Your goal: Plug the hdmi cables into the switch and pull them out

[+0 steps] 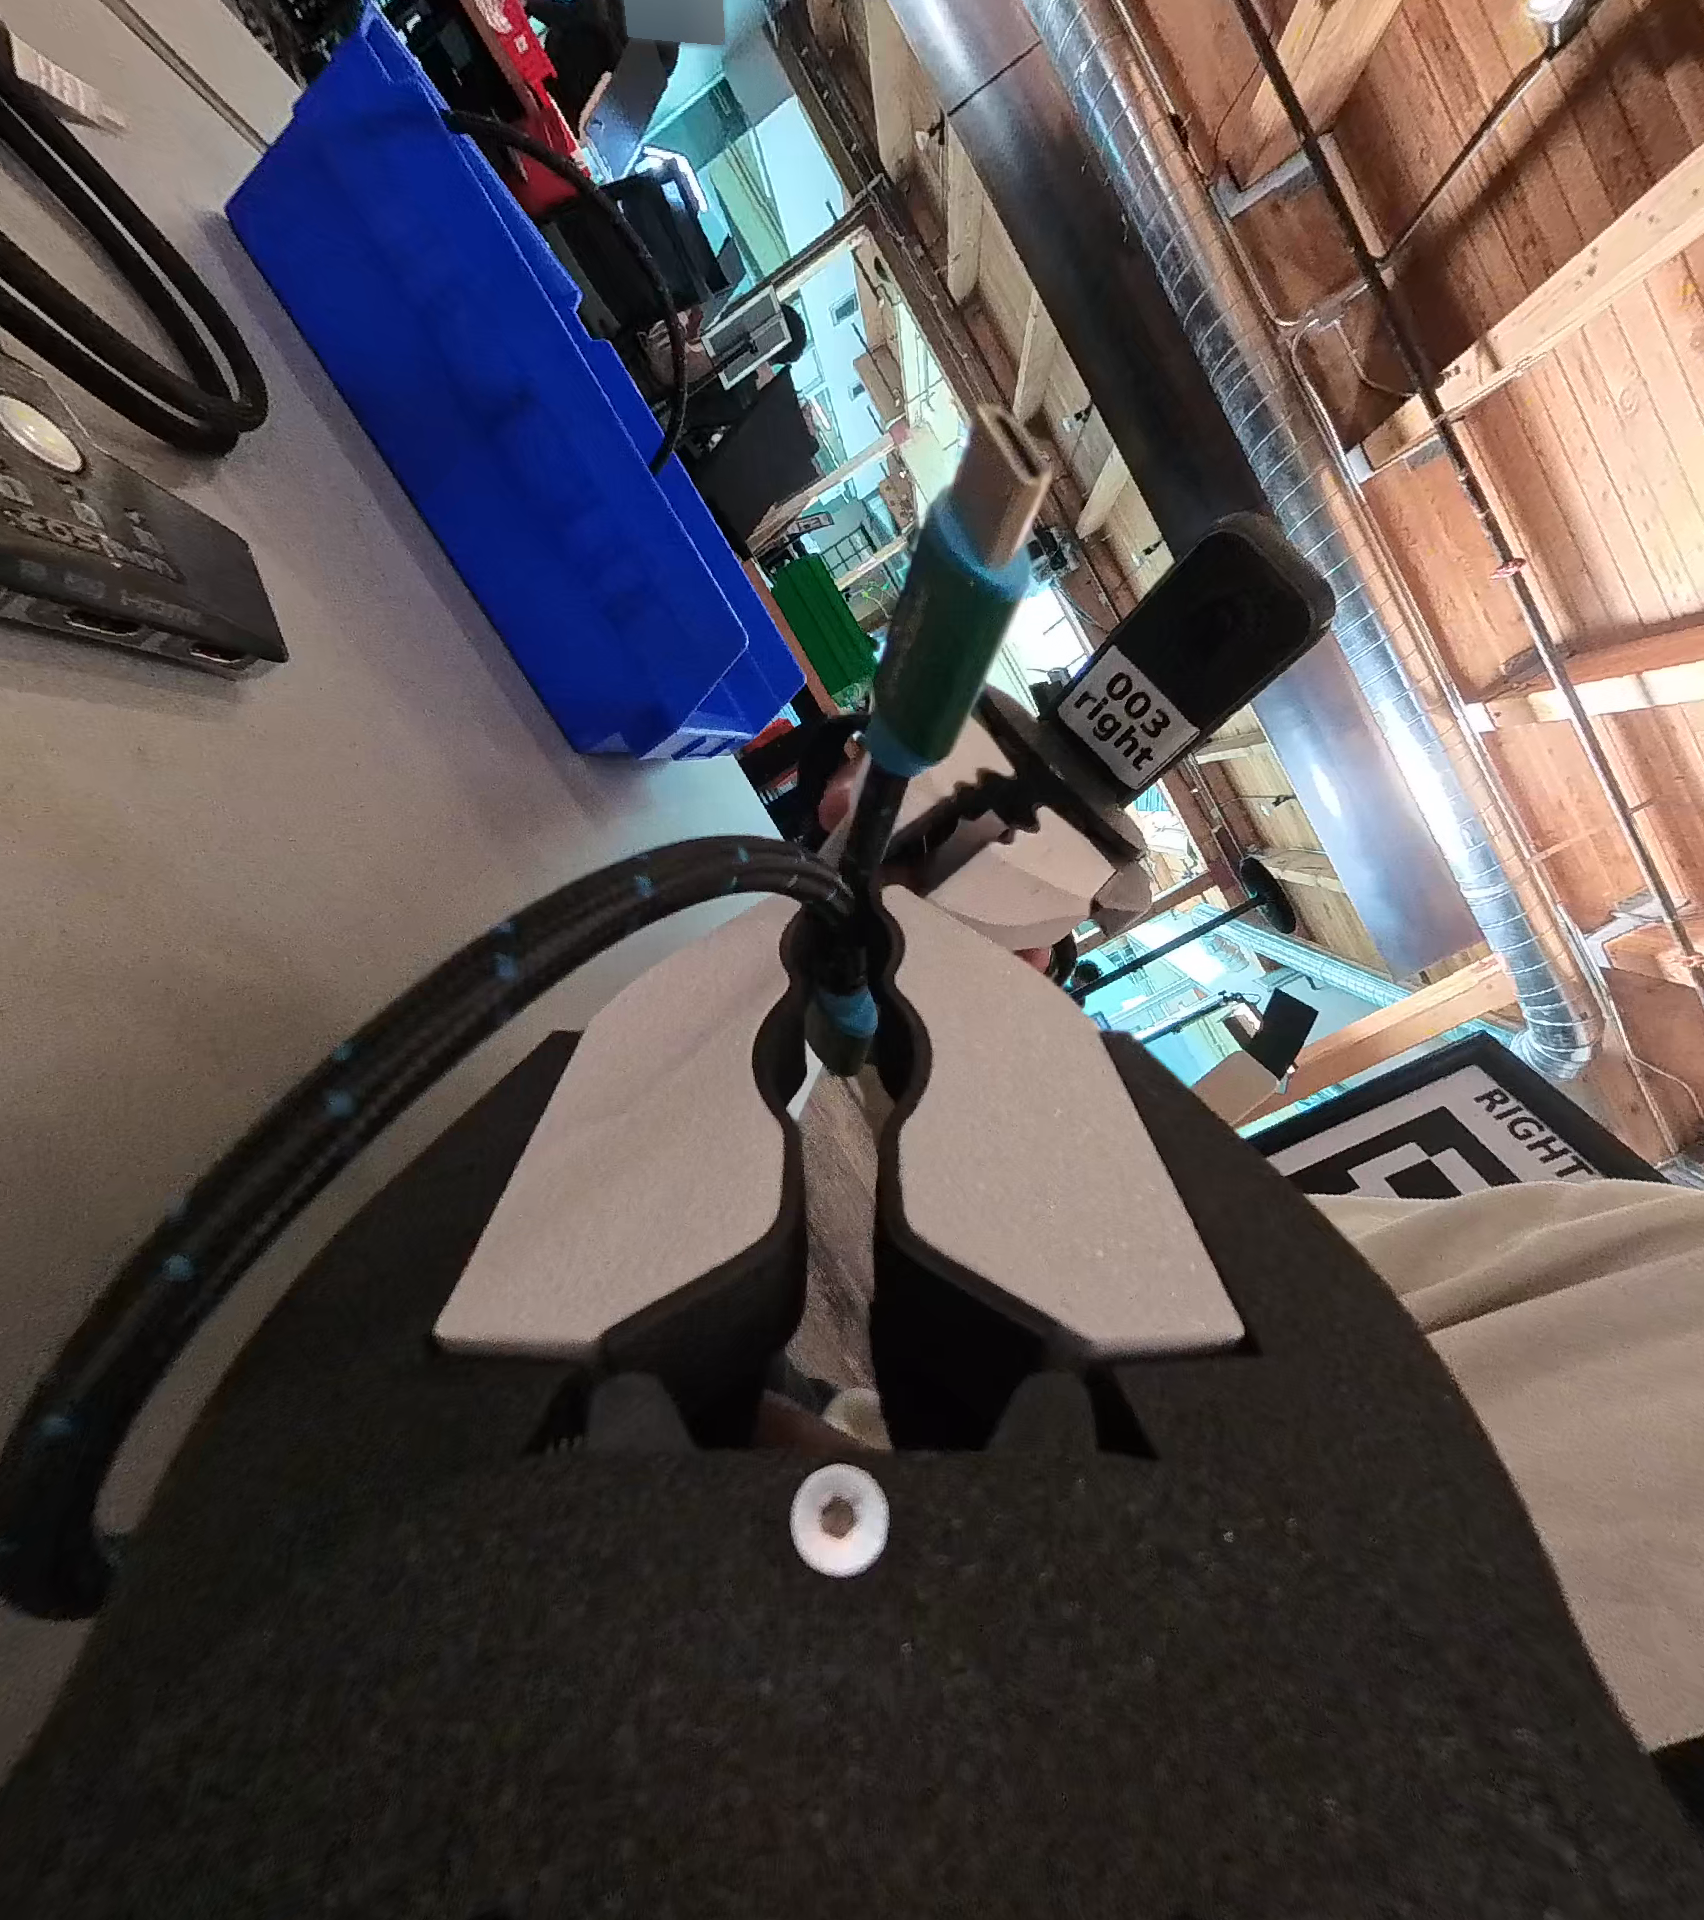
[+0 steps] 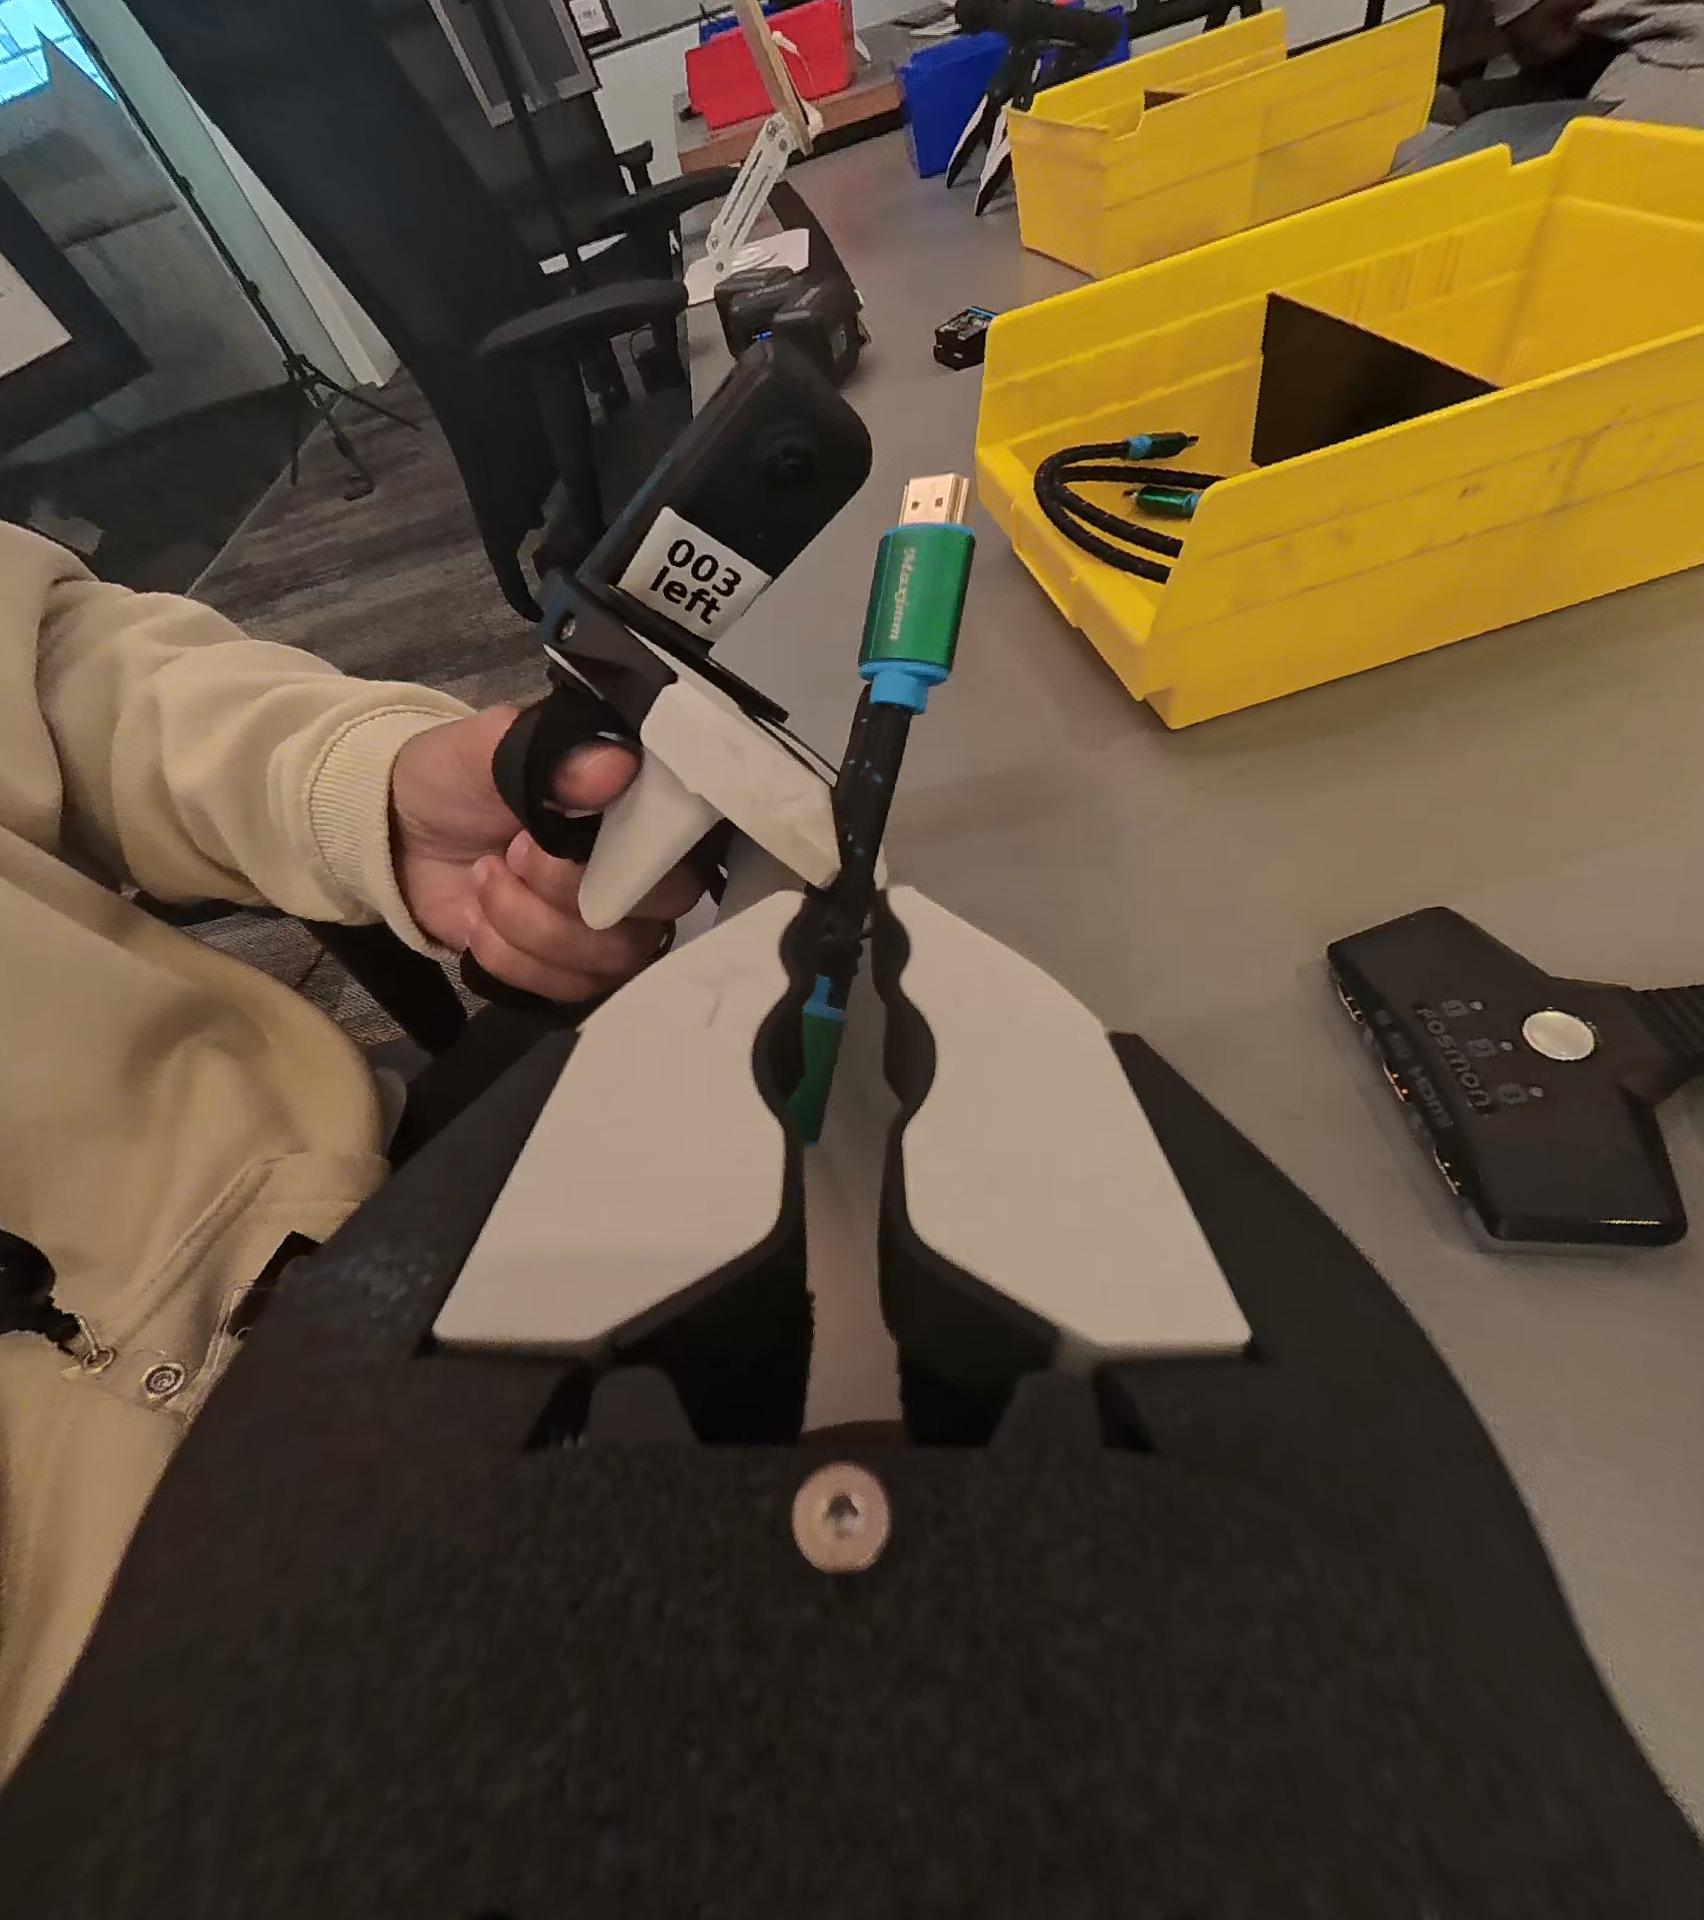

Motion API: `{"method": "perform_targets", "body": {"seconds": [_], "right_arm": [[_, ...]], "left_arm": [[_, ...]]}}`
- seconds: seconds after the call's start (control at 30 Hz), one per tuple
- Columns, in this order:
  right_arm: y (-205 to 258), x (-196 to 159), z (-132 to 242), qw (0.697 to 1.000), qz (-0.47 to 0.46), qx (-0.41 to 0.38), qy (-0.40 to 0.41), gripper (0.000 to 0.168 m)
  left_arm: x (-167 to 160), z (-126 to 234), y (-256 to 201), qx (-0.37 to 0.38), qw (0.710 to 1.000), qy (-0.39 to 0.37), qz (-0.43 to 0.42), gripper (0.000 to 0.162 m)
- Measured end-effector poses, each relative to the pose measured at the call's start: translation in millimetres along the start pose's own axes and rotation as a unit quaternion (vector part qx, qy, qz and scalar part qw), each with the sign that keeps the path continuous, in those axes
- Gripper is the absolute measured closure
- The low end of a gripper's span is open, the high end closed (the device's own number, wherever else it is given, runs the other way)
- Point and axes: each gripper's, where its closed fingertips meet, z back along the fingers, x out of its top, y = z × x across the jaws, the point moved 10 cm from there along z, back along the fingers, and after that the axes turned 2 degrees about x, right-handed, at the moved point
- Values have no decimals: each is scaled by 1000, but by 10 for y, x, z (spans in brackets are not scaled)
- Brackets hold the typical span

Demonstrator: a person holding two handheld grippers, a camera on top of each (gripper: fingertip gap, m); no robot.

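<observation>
Both tongs meet in mid-air above the grey bench (image 2: 1243, 831), each clenched on the same braided black HDMI cable (image 2: 869, 790) near one end. The left tongs (image 1: 843, 935) pinch the cable just below its green plug (image 1: 941, 644), which points up and away; the right tongs (image 2: 843, 925) grip at the same spot from the opposite side. A second green plug hangs down between the right tongs' fingers.

The black switch (image 2: 1513, 1091) lies on the bench to the right of the right tongs, well apart, ports facing left. A yellow bin (image 2: 1450, 436) beyond holds another cable.

This looks like the pick-up and regrip step, before any plugging. Next, one plug probably needs turning level and lining up with a port.

Writing appears on the plug, the switch and stickers on both tools.
</observation>
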Motion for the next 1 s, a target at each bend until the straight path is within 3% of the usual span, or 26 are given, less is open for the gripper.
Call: {"method": "perform_targets", "body": {"seconds": [0.1,0.43,0.53,0.57,0.6,0.63,0.8,1.0], "right_arm": [[-1,-19,-5,1000,-2,-2,7,168],[49,-44,2,999,25,2,42,168],[102,29,33,994,97,-2,47,166],[129,69,46,990,128,-2,50,154],[163,106,57,985,161,10,59,141],[193,145,71,979,192,22,70,138],[240,290,101,938,293,86,164,136],[170,395,55,924,266,210,175,144]], "left_arm": [[1,-4,5,1,1000,2,1,155],[28,21,42,25,1000,6,-5,155],[3,-18,30,1,1000,30,4,155],[-8,-28,35,1,999,36,8,155],[-19,-40,43,-1,999,43,14,155],[-29,-52,50,-11,998,53,25,155],[-67,-92,78,-64,989,106,77,155],[-88,-89,74,-96,982,129,100,155]]}}
